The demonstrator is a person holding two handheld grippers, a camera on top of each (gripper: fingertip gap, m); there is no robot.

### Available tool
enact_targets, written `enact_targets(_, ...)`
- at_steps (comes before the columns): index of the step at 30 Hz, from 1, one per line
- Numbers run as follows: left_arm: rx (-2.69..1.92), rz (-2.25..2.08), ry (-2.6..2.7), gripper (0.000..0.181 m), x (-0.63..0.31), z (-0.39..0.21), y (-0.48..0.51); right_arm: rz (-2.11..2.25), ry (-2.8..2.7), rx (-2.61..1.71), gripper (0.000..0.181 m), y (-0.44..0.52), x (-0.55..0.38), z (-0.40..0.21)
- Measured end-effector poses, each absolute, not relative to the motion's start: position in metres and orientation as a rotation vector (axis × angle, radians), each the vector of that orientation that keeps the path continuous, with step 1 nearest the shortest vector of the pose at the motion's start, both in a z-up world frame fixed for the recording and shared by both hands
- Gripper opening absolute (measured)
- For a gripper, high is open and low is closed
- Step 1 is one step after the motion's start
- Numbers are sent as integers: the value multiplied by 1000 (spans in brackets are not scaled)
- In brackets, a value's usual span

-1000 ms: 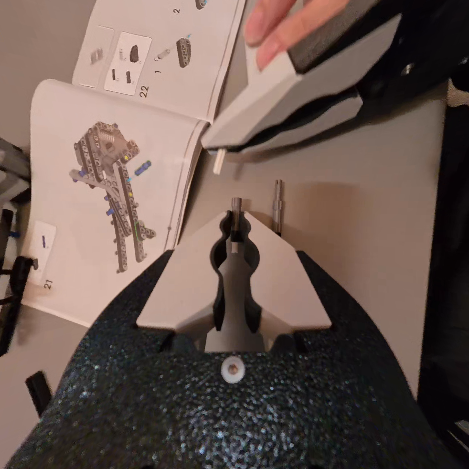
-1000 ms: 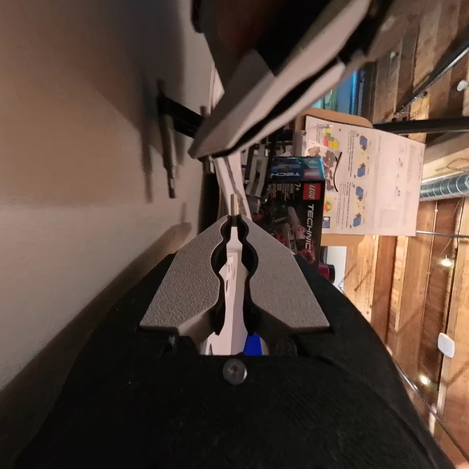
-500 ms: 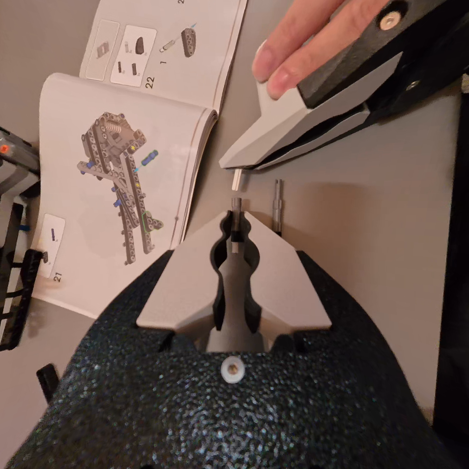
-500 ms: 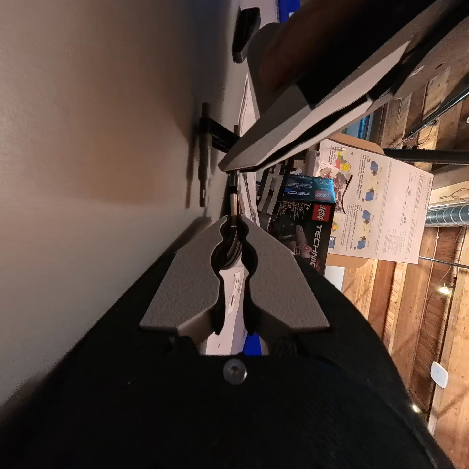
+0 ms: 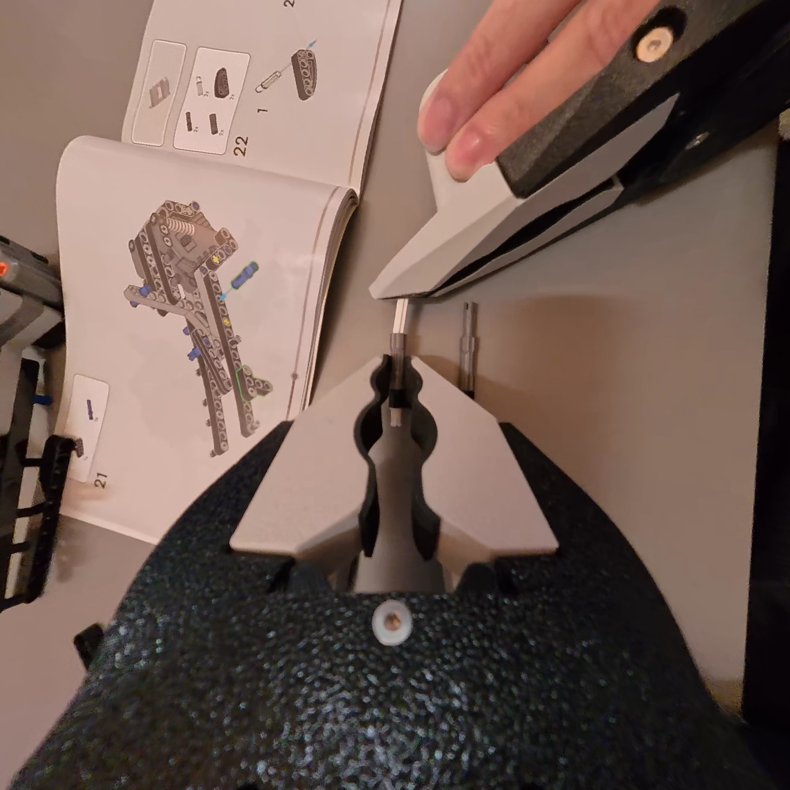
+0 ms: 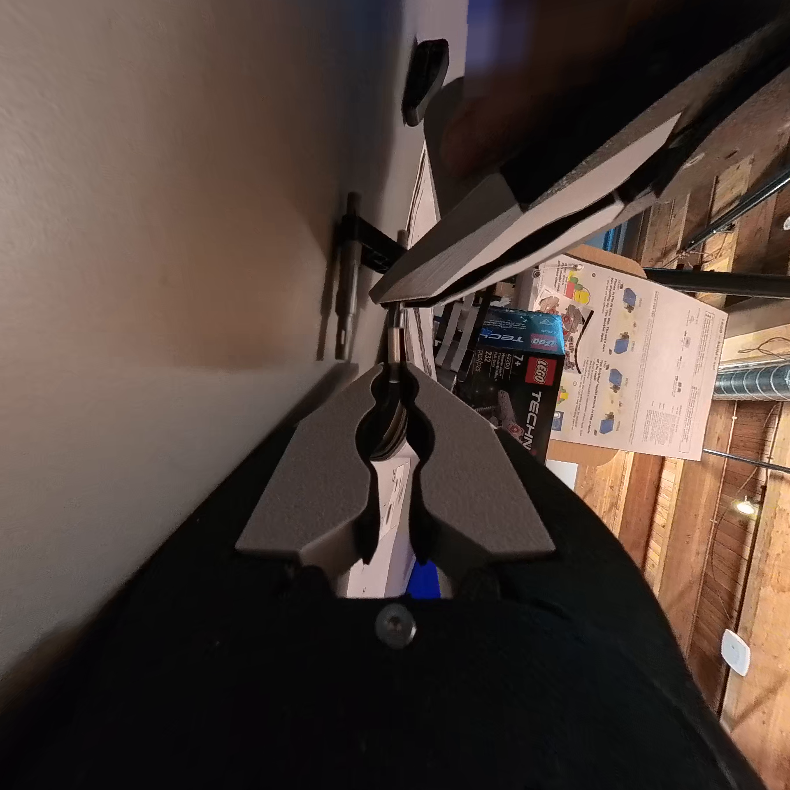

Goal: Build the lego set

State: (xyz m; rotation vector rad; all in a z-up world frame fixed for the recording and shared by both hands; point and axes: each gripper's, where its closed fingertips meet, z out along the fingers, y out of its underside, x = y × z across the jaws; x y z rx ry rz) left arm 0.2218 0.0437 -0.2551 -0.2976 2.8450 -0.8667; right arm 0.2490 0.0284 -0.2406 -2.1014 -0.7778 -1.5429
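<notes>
In the left wrist view my left gripper point(image 5: 397, 359) is shut on a small black and grey sleeve piece point(image 5: 397, 355) that has a white stub at its rear. My right gripper point(image 5: 384, 295) comes in from the upper right, shut on a white axle point(image 5: 402, 318). The axle's free end meets the sleeve's open end. In the right wrist view my right gripper point(image 6: 395, 363) holds the axle point(image 6: 395, 342), and the left gripper point(image 6: 380, 299) is close above it. A person's fingers point(image 5: 470, 107) rest on the right gripper.
A loose grey axle point(image 5: 468, 342) lies on the grey table point(image 5: 598, 427), just right of my left gripper. An open instruction booklet point(image 5: 192, 299) lies to the left, with a partly built model point(image 5: 25, 290) at the left edge. A set box point(image 6: 513, 384) stands behind.
My right gripper has moved down toward my left gripper. The white axle, apart from the sleeve before, now touches its end. The left gripper has kept its grip.
</notes>
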Motion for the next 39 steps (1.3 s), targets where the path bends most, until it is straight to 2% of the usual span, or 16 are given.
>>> enact_targets(1, -269, -856, 2837, 4, 222, -255, 44, -1543, -783, -2104, 1, 29, 249, -241)
enact_targets(7, -212, -808, 2821, 4, 223, -255, 45, -1559, -807, -2108, 1, 29, 249, -240)
enact_targets(15, -455, -1075, 3020, 3, 207, -254, 47, -1568, -887, -2084, 1, 35, 241, -232)
enact_targets(18, -407, -1152, 3032, 4, 204, -252, 46, -1546, -915, -2098, 1, 37, 237, -229)
enact_targets(30, -125, -621, 2829, 3, 211, -253, 44, -1462, -930, -2258, 1, 27, 233, -234)
enact_targets(39, -281, -790, 2939, 3, 206, -256, 44, -1479, -977, -2292, 0, 29, 228, -237)
